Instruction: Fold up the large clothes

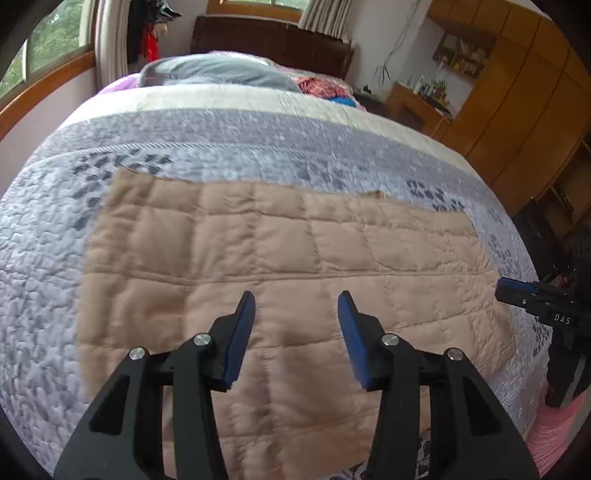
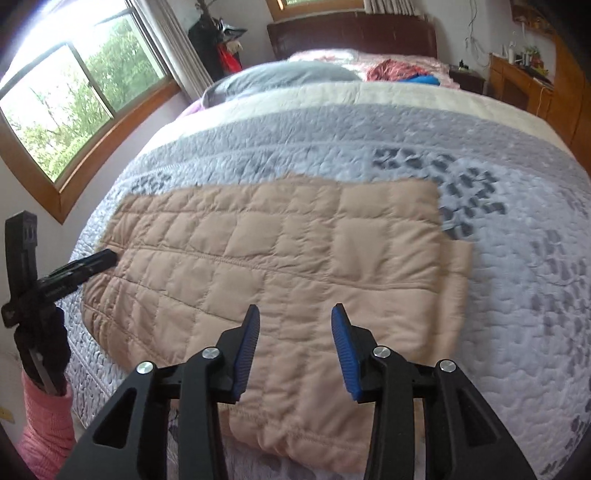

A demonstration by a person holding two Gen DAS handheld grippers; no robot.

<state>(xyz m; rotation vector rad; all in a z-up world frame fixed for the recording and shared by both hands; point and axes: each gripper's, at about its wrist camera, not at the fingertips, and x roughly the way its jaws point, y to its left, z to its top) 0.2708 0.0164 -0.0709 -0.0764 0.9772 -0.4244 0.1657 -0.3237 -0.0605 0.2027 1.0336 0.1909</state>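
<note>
A tan quilted jacket (image 1: 280, 258) lies folded flat, a rough rectangle stitched in square panels, on the grey-patterned bedspread (image 1: 229, 136) of a bed. Above it hover the left gripper (image 1: 296, 332) and right gripper (image 2: 295, 343), each parted and empty.

A bed (image 2: 369, 122) with a grey patterned quilt is filling the room. A dark headboard (image 2: 351, 35) is standing at the bed's far end, with a grey pillow (image 2: 280, 79) lying before it. Left of the bed, daylight is coming through a wood-framed window (image 2: 70, 107) showing green trees. Right of the bed, a wooden wardrobe (image 1: 517, 96) and a cluttered desk (image 1: 417, 99) are standing against the pale wall.
</note>
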